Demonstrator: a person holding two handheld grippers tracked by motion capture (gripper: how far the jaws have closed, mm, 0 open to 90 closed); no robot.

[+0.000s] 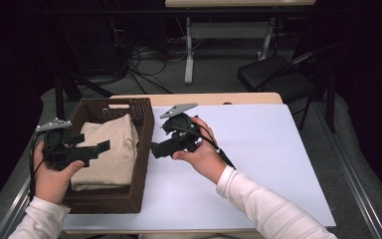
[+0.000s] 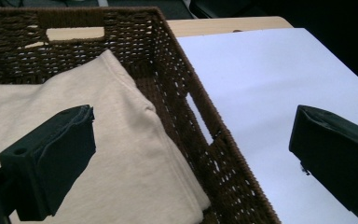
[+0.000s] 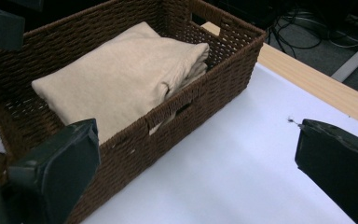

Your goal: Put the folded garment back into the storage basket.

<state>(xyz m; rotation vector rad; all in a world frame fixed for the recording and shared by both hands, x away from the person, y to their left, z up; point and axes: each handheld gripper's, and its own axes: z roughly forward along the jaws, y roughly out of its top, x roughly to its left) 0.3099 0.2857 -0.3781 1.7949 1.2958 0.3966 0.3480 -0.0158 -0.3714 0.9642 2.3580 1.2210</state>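
A brown wicker basket [image 1: 145,130] stands at the table's left side with a folded beige cloth [image 1: 110,149] lying flat in it. My left gripper [image 1: 101,147] hovers over the basket's left part above the cloth, open and empty. In the left gripper view its jaws stand wide apart over the cloth [image 2: 121,121] and the basket's right wall [image 2: 200,135]. My right gripper [image 1: 155,149] sits just right of the basket's right wall, pointing at it, open and empty. The right gripper view looks across the basket [image 3: 205,88] and the cloth [image 3: 126,70].
A white sheet [image 1: 263,149] covers the table to the right of the basket, with a wooden edge [image 1: 214,98] at the back. Beyond the table are a black chair [image 1: 273,74], floor cables [image 1: 144,59] and another table's leg [image 1: 189,50].
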